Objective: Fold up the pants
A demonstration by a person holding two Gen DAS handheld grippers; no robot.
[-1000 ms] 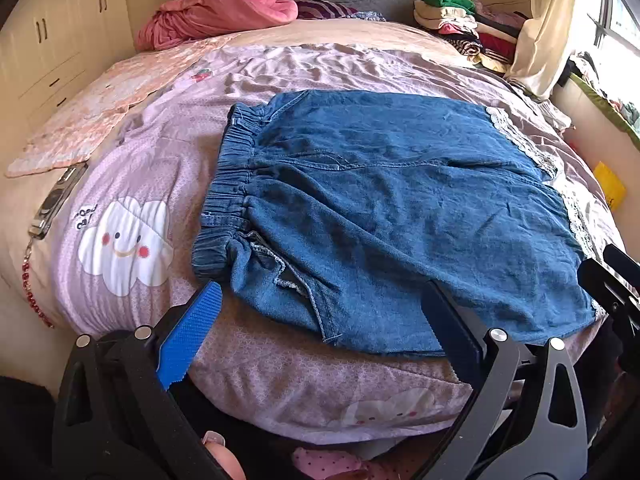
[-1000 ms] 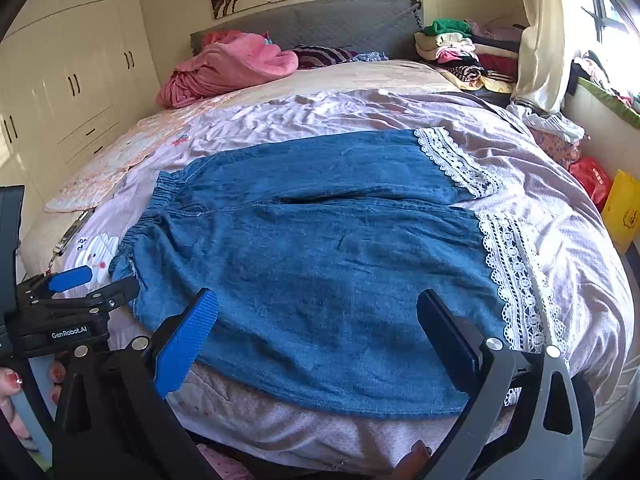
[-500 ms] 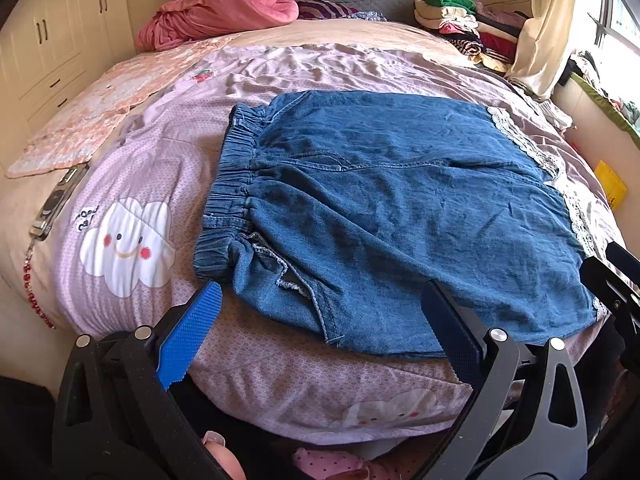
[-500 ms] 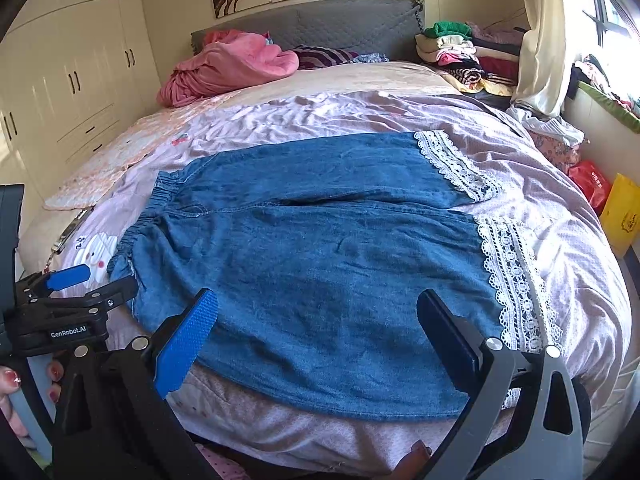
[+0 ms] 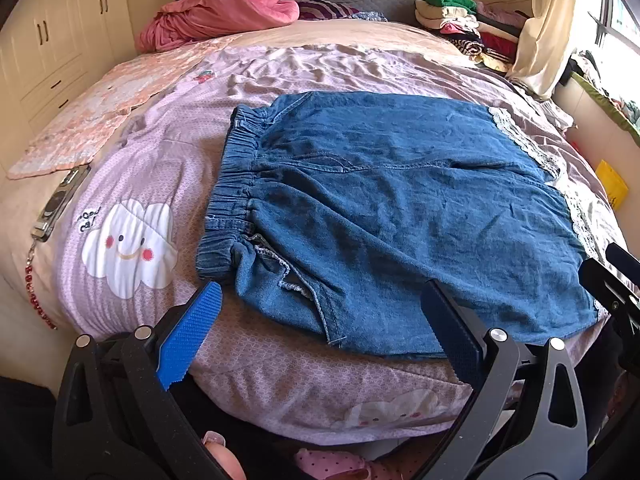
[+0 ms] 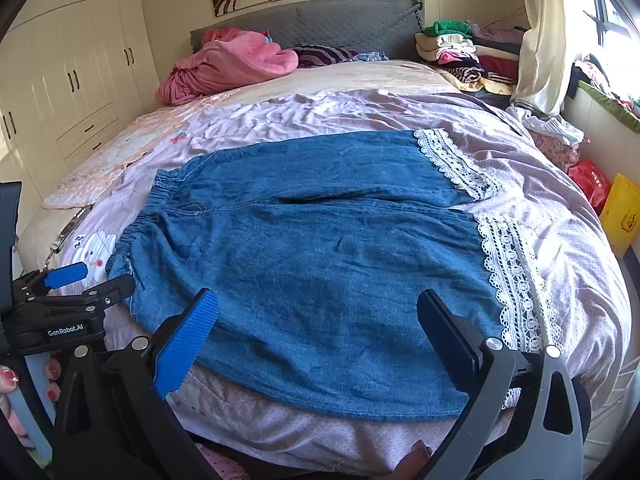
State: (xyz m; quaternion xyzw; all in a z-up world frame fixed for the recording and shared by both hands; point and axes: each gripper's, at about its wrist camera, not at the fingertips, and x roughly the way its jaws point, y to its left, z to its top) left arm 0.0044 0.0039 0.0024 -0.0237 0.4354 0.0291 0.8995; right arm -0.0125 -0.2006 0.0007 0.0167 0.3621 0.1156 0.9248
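Blue denim pants (image 5: 384, 204) with white lace cuffs (image 6: 508, 280) lie spread flat across the bed, elastic waistband (image 5: 236, 184) to the left, legs side by side to the right. My left gripper (image 5: 320, 312) is open and empty, just short of the near edge by the waistband pocket. My right gripper (image 6: 316, 320) is open and empty over the near leg's lower edge. The left gripper also shows at the left of the right wrist view (image 6: 76, 280).
The bed has a pink-lilac cover (image 5: 128, 184) with a cloud print. A pink blanket (image 6: 232, 64) lies by the headboard. Stacked clothes (image 6: 460, 52) sit at the back right. A phone-like object with a bead strap (image 5: 60, 200) lies at left. A yellow bag (image 6: 622, 216) stands on the floor at right.
Both grippers have shifted slightly; the pants appear a little nearer and lower in the views. The pants lie as before and both grippers stay open.
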